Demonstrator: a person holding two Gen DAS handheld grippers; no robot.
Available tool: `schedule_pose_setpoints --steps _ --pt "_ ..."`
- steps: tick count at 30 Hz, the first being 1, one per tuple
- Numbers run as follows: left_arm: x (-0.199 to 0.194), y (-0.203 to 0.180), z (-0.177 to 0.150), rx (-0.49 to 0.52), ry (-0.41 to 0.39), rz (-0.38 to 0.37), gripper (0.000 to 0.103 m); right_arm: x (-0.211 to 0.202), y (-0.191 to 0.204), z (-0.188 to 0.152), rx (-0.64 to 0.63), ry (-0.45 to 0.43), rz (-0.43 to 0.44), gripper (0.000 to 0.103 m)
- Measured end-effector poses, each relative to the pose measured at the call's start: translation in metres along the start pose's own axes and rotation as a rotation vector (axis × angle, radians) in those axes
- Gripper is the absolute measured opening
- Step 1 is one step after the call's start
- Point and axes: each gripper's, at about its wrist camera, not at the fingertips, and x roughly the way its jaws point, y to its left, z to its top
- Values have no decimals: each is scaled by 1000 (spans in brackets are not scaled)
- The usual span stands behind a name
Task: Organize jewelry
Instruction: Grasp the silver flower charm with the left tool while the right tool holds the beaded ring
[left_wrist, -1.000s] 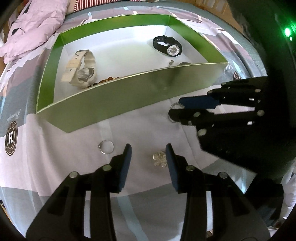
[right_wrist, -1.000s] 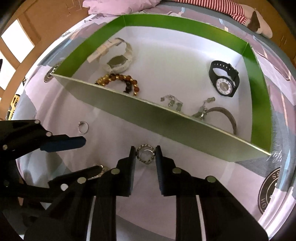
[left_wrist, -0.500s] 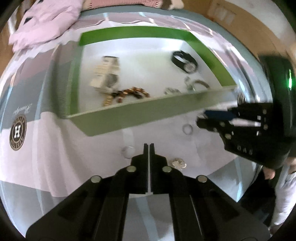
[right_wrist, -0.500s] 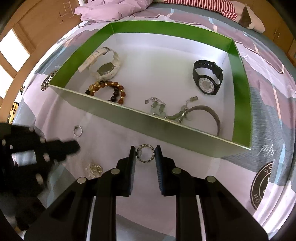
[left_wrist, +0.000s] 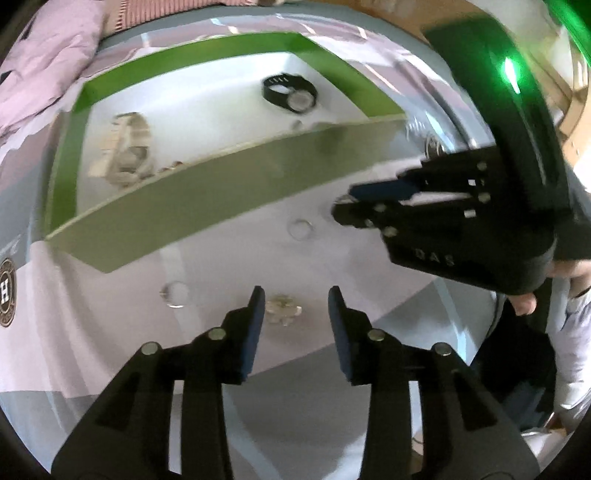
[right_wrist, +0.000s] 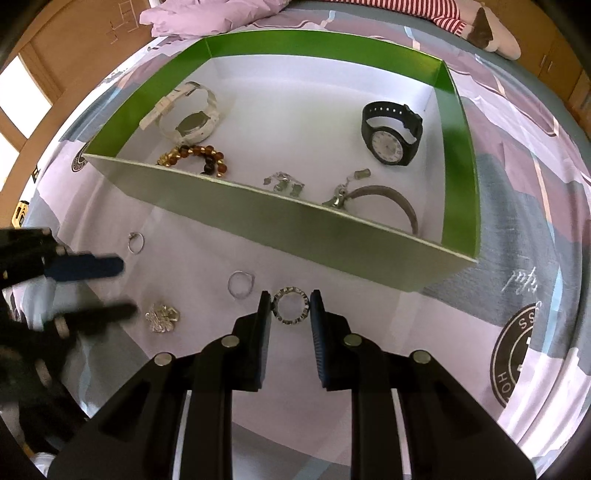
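Note:
My right gripper (right_wrist: 290, 304) is shut on a studded silver ring (right_wrist: 290, 305), held above the bedsheet in front of the green box (right_wrist: 295, 225). My left gripper (left_wrist: 295, 306) is open over a crystal brooch (left_wrist: 283, 309), which lies just inside its left finger. The brooch also shows in the right wrist view (right_wrist: 161, 316). A plain silver ring (right_wrist: 241, 284) and a smaller ring (right_wrist: 136, 242) lie on the sheet. The left wrist view is blurred. It shows the right gripper (left_wrist: 347, 206) at the right.
The box holds a white watch (right_wrist: 188, 114), an amber bead bracelet (right_wrist: 195, 157), a black watch (right_wrist: 391, 133), silver earrings (right_wrist: 284, 184) and a grey strap bracelet (right_wrist: 384, 199). Pink bedding (right_wrist: 221, 14) lies behind the box.
My left gripper opened from shut and dropped down around the brooch. My right gripper stays on the studded ring and has lifted slightly; a plain ring is now in view beside it.

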Motion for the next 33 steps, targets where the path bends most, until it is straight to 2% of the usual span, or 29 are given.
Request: schedule_pose_setpoints --steps 3,4,5,6,12,17,18,21,26,28,30,33 --pt "13 -3 -1 13 30 28 38 2 1 0 -7 9 -7 22" --pt "17 -2 -2 12 41 34 38 3 1 0 -9 11 -9 28" --pt "20 -1 -3 7 48 35 32 4 3 -1 -16 15 -9 33" --pt "22 1 -3 -3 53 42 18 4 5 -1 -24 16 -12 37" --pt "21 7 -1 -21 48 34 18 14 15 -3 -77 32 -56 37" --pt "18 9 0 -25 38 30 19 13 16 -5 -86 35 -54 39" --pt "17 10 0 -25 37 31 20 13 18 -5 -87 37 -55 44" --pt "19 7 1 -21 34 29 27 17 20 -6 -89 35 -57 44" --pt "24 5 0 -13 44 37 28 19 24 -5 -91 24 -61 43" --pt "25 5 0 -13 42 35 22 19 26 -5 -103 22 -54 29" --pt "25 7 0 -16 40 26 20 19 29 -6 -111 24 -40 22" --pt "24 6 0 -14 39 24 20 20 32 -4 -121 23 -44 21"
